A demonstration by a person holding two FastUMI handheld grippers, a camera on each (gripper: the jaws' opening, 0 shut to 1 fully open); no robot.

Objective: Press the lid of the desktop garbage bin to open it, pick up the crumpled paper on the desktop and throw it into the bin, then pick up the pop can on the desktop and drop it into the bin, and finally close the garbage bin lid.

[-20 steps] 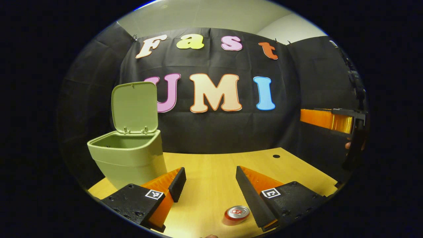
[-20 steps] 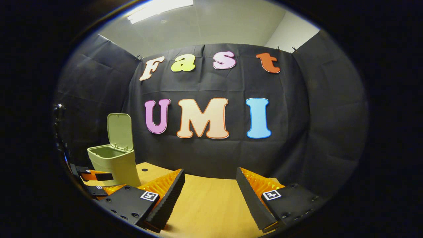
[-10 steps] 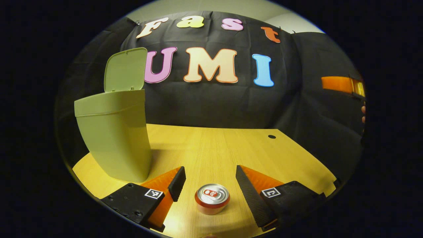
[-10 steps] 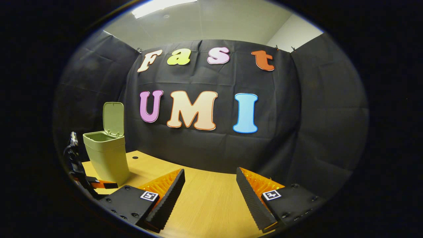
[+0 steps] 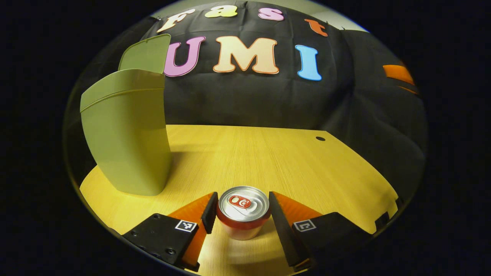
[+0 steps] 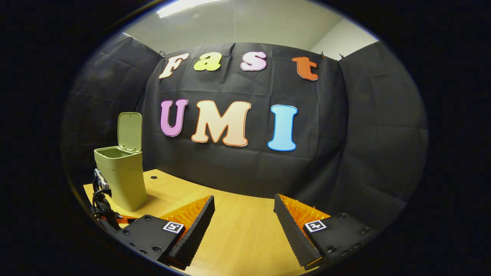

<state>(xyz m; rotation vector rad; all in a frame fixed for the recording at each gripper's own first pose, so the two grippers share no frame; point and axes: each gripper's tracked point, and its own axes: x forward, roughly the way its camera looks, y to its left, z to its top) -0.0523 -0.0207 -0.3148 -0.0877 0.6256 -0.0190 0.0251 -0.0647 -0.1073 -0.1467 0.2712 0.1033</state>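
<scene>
Left gripper seemingly touching upright pop can both sides

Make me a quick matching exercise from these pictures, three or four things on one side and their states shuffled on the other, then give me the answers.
Things:
1. pop can
2. bin lid
3. left tool
4. right tool

States:
A. open, over bare desktop
B. raised upright
C. closed around the can
D. standing upright on the desktop

Pairs: 1-D, 2-B, 3-C, 4-A
</scene>
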